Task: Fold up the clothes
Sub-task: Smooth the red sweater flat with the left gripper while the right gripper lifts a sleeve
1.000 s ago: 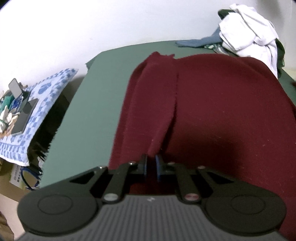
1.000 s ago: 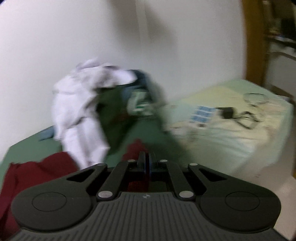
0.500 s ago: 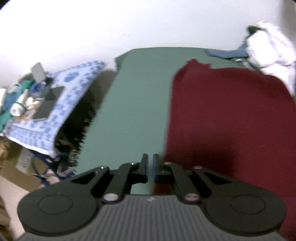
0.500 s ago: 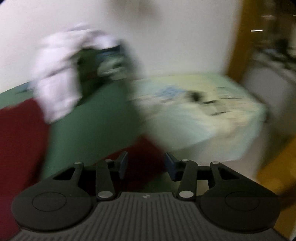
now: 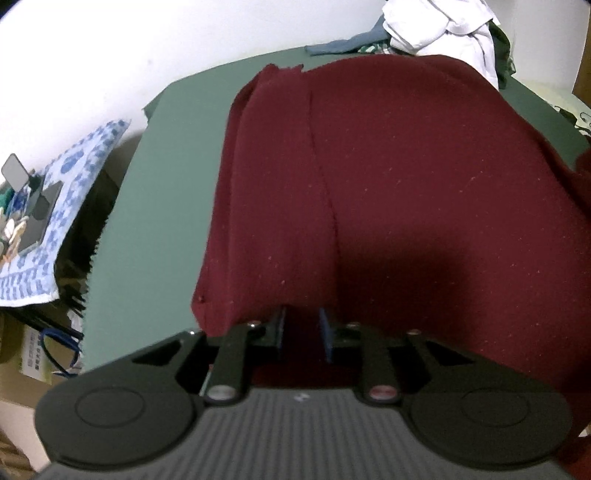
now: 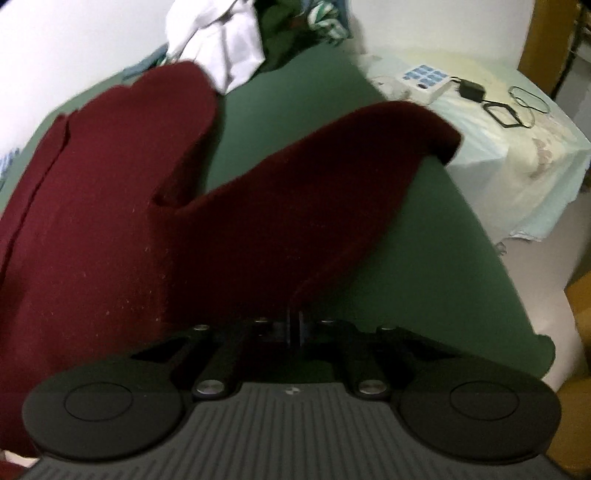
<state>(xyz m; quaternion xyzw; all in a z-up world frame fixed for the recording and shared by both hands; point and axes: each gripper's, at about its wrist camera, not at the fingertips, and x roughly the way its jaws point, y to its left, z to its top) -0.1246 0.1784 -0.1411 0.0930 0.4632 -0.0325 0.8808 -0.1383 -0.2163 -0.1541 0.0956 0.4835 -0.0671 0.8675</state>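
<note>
Green table (image 5: 166, 177) | left gripper (image 5: 302, 334) has just parted slightly, over garment (image 5: 406, 166), grip unclear | right gripper (image 6: 294, 326) reopened, then re-pinched the hem | sleeve fold next.

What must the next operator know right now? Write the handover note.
Left gripper: jaws narrowly apart, cloth filling the gap; it looks like a grip on the near hem of the maroon garment.
Right gripper: shut on the near edge of the sleeve, which stretches away toward the table's right edge.
Garment: spread on the green table. Pile of clothes at the far end.
Done: the left side looks folded in over the body.
Left: probably bring the right sleeve across, fold the body over, then start on the pile.
</note>
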